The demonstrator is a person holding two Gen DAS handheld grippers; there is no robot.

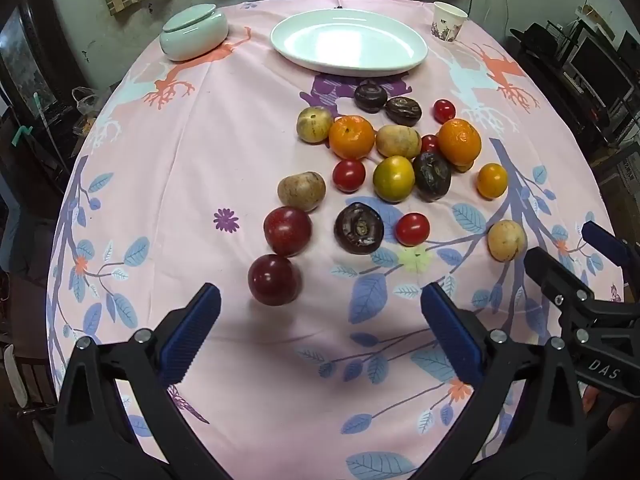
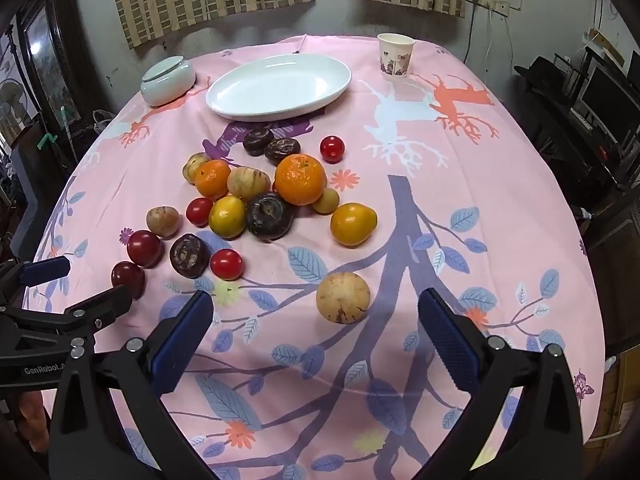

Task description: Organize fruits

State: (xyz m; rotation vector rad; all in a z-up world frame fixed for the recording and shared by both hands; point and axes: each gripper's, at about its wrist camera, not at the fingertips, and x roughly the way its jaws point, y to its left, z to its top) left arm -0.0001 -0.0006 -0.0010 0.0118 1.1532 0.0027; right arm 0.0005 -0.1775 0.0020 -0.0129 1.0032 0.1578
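The round surface (image 2: 500,208), draped in pink cloth printed with leaves and deer, carries everything. The glossy white oval ceramic platter (image 2: 240,98) at the far side holds nothing, so the sorting appears not yet begun. Every fruit lies loose mid-cloth: dimpled oranges (image 2: 300,179), smooth dark-red plums (image 1: 274,279), wrinkled dark-purple fruits (image 1: 359,228), tan speckled ones (image 2: 343,297), shiny cherry tomatoes (image 1: 413,229). The left tool (image 1: 320,340) and right tool (image 2: 316,338) both hang with ribbed blue pads wide apart, holding nothing.

Fruits (image 1: 384,168) lie clustered mid-table on the cloth (image 1: 224,128). Behind them sits the plate (image 1: 348,42), with the jar (image 1: 194,32) to its left and the cup (image 1: 449,21) to its right.
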